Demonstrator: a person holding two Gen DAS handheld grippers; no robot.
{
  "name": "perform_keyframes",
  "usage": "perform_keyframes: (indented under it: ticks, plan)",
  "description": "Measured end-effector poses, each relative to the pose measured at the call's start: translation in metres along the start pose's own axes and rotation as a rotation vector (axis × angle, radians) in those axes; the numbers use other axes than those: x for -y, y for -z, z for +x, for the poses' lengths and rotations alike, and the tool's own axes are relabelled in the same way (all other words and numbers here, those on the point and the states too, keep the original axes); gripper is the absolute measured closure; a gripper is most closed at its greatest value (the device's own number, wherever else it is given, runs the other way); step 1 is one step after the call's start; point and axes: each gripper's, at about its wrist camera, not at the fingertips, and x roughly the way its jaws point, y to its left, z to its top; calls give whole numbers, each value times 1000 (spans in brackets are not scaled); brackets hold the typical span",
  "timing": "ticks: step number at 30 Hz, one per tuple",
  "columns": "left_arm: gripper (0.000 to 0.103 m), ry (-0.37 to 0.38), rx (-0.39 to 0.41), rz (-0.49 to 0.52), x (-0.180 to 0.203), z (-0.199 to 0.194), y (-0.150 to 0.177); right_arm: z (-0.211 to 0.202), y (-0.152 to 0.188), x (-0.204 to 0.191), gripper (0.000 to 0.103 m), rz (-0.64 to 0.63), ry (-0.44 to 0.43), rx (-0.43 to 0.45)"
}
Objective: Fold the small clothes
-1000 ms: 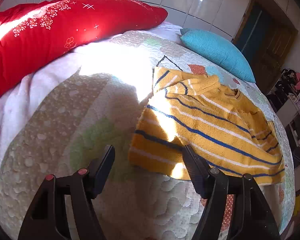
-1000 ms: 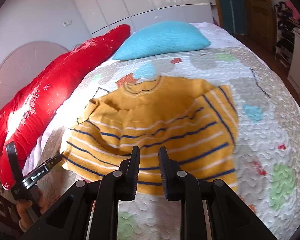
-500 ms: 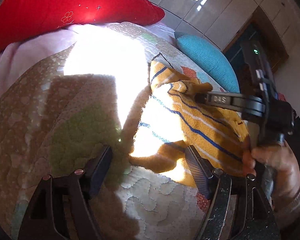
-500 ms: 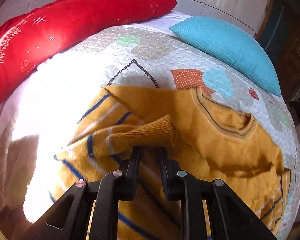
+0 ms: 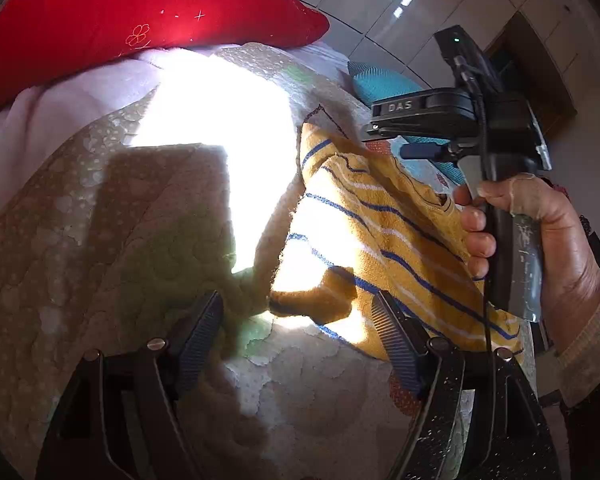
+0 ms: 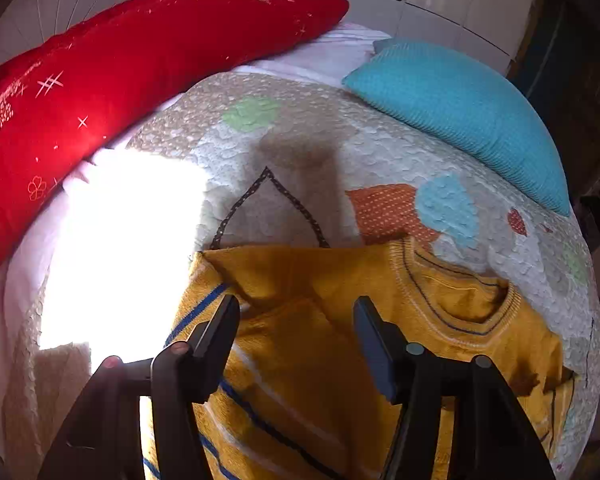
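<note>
We see the small mustard-yellow knit sweater with blue and white stripes (image 6: 340, 360) lying on the quilted patchwork bedspread (image 6: 300, 144), sleeve folded in across the chest, ribbed collar toward the teal ribbed cushion (image 6: 460, 112); the long red pillow with white snowflake print (image 6: 140, 64) runs along the far edge of the bed. Right claw (image 6: 296, 340) sits over the folded sleeve, jaws opening, pads clear of the knit on both sides; sweater fabric lies between them, not pinched. Left claw (image 5: 296, 340) stands wide over the sweater's near hem corner, nothing gripped; bare bedspread under its left finger (image 5: 200, 340). In the left wrist view a hand (image 5: 540, 240) holds the right claw's handle above the sweater; a hard sun patch washes out part of the bedspread.
</note>
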Motion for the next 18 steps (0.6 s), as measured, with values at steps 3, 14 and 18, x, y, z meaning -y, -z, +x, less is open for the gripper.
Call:
perform_keyframes:
  ticks: [3,14,18]
  plan:
    - [27,-11,9,5,2,-4,2,-29,14,46,35,61,14,19]
    - [27,-66,23,27,8,-3,9,-100,154,264,33,435,119,-10]
    - [27,-92,38,51,14,-2,13,-101,201,305,33,547,57,-28]
